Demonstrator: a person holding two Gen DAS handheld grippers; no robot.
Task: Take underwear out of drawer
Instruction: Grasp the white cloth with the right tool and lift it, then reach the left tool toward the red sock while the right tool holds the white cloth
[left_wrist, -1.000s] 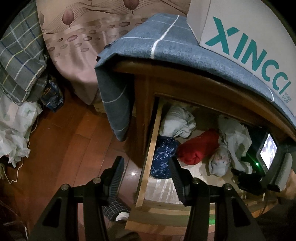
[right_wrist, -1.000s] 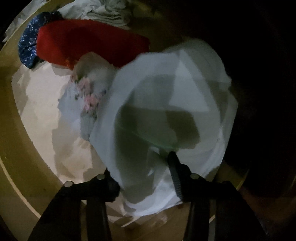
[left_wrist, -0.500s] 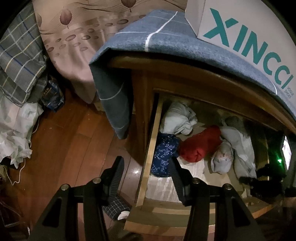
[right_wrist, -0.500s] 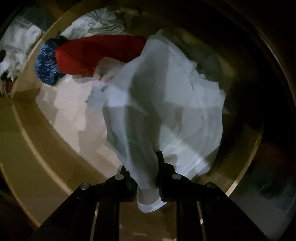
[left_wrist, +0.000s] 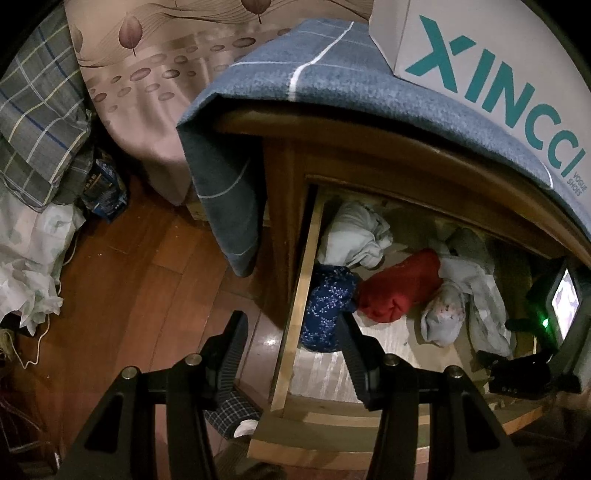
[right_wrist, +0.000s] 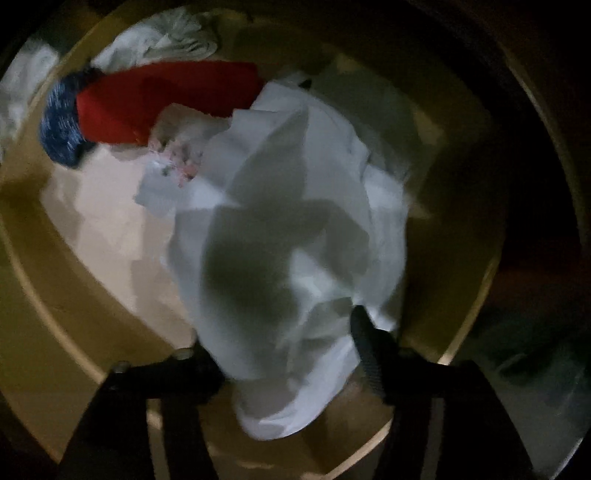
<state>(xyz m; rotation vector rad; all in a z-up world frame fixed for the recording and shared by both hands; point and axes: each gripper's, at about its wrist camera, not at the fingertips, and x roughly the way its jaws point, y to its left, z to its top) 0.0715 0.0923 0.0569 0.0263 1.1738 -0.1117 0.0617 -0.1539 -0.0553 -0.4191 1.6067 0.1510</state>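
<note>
Right wrist: right hand-held gripper (right_wrist: 291, 354) spread around pale underwear (right_wrist: 295, 229), stretched toward drawer (right_wrist: 48, 295) back

Drawer (left_wrist: 295, 295) open before me. Pale white underwear (right_wrist: 295, 229) crumpled at its right end, beside the red bundle (right_wrist: 166, 96).

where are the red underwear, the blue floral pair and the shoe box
red underwear (left_wrist: 400, 286), left wrist view, middle of the roll
blue floral pair (left_wrist: 325, 306), left wrist view, middle of the bundle, by the drawer's left wall
shoe box (left_wrist: 491, 62), left wrist view, lettered side
</note>
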